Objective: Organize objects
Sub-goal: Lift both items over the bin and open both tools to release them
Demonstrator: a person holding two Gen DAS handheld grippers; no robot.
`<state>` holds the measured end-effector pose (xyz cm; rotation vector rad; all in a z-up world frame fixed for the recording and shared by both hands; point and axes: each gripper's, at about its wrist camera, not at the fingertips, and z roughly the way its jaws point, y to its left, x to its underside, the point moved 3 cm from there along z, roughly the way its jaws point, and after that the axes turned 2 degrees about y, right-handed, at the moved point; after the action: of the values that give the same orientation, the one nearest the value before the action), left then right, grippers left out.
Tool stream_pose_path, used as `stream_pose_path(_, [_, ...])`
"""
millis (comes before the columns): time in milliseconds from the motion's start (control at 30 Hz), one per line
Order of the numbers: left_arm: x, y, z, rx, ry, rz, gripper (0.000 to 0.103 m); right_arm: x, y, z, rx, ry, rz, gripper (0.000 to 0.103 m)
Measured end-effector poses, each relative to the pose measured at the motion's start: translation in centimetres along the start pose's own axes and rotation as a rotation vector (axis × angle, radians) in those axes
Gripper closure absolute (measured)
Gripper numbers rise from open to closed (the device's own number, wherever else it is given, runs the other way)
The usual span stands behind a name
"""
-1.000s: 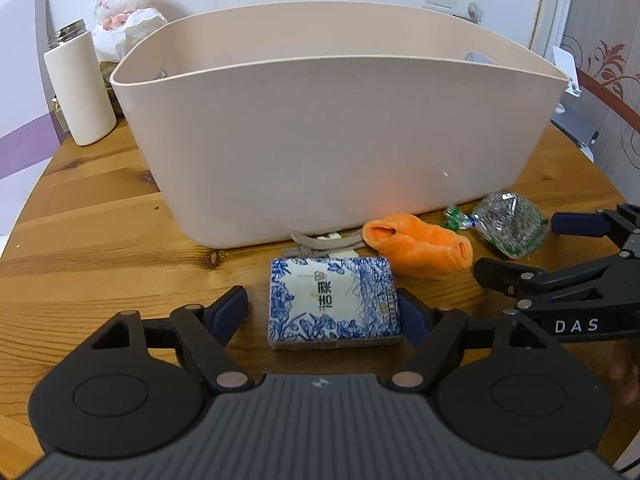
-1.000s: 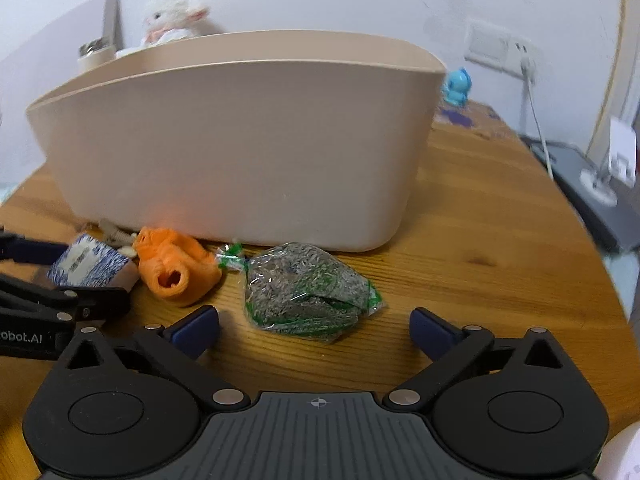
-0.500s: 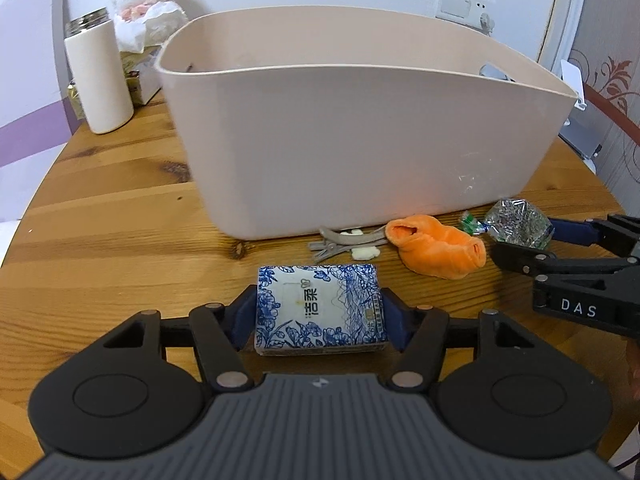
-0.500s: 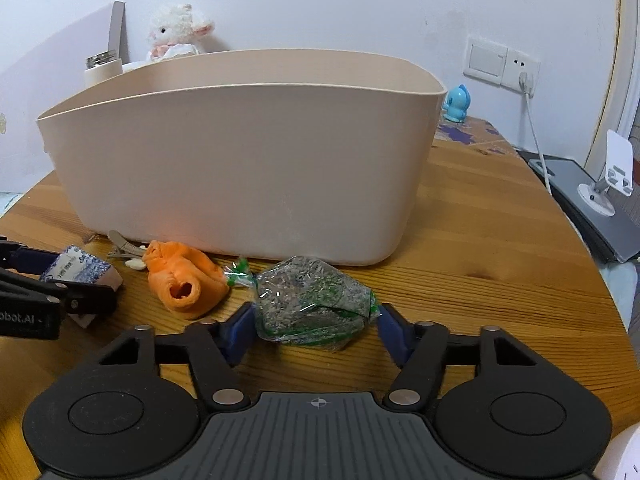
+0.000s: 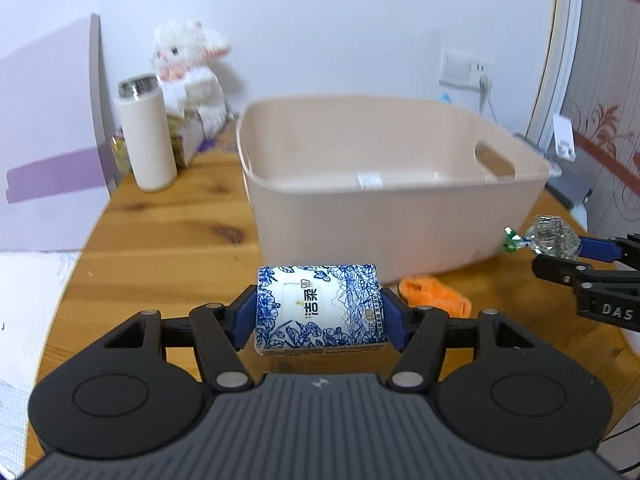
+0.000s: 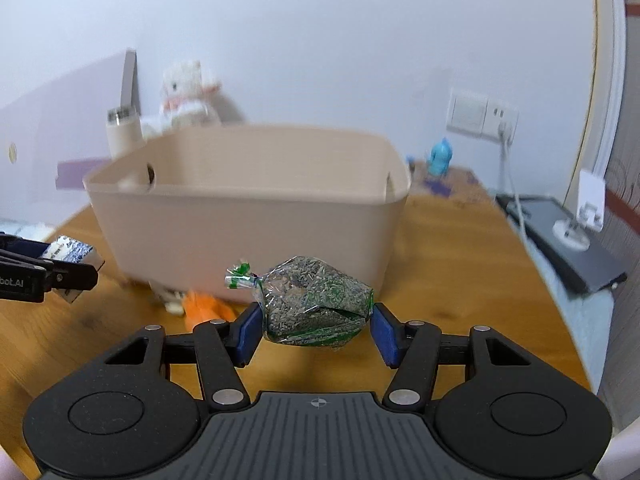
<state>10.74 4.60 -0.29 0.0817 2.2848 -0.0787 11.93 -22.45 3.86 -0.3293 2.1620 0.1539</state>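
Observation:
My left gripper (image 5: pixel 320 312) is shut on a blue-and-white tissue pack (image 5: pixel 320 308) and holds it above the wooden table, in front of the beige bin (image 5: pixel 384 184). My right gripper (image 6: pixel 316 324) is shut on a clear bag of dried herbs (image 6: pixel 316 306) tied with green ribbon, also lifted in front of the bin (image 6: pixel 248 216). The bag shows at the right of the left wrist view (image 5: pixel 554 236); the tissue pack shows at the left of the right wrist view (image 6: pixel 74 250). An orange plush piece (image 5: pixel 434 296) lies on the table by the bin's base.
A cream thermos (image 5: pixel 146 136) and a white plush lamb (image 5: pixel 188 68) stand at the back left. A small grey clip and white bits (image 6: pixel 170 300) lie by the bin. A blue figurine (image 6: pixel 440 156), wall socket with cable and a grey device (image 6: pixel 568 240) are at the right.
Both grippers closed on their objects, the left on the tissue pack and the right on the herb bag, then lifted them off the table and drew back from the bin.

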Motion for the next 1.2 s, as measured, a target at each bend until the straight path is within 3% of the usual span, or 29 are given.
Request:
stream_pose_path(267, [-3.8,-0.1,-2.7,-0.024,-0.118,0.020,0.038,-4.5,0.2,-2.3,0.001,-0.123,-0.010,0.048])
stream_pose_path(500, [-7.9,-1.1,-1.9,-0.045,-0.185,0.037,0.038,-7.9,1.1,-0.6,0.003,-0.162,-0.011,0.048])
stream_pose_path(733, [-10.8,-1.5,3.6,-0.076,-0.122,0.033,0.038,-9.5,1.8,3.1,0.003,-0.119,-0.003,0.048])
stream_pose_path(900, [-10.5,-1.8,7.6,-0.123,-0.048,0.062,0.038,-9.1,1.5,6.2,0.003,-0.044,0.011,0.048])
stream_pose_path(1200, [-9.6,-2.2,11.1,-0.094,0.044,0.066,0.037,-7.9,1.7,9.2,0.002,0.058,0.016,0.046])
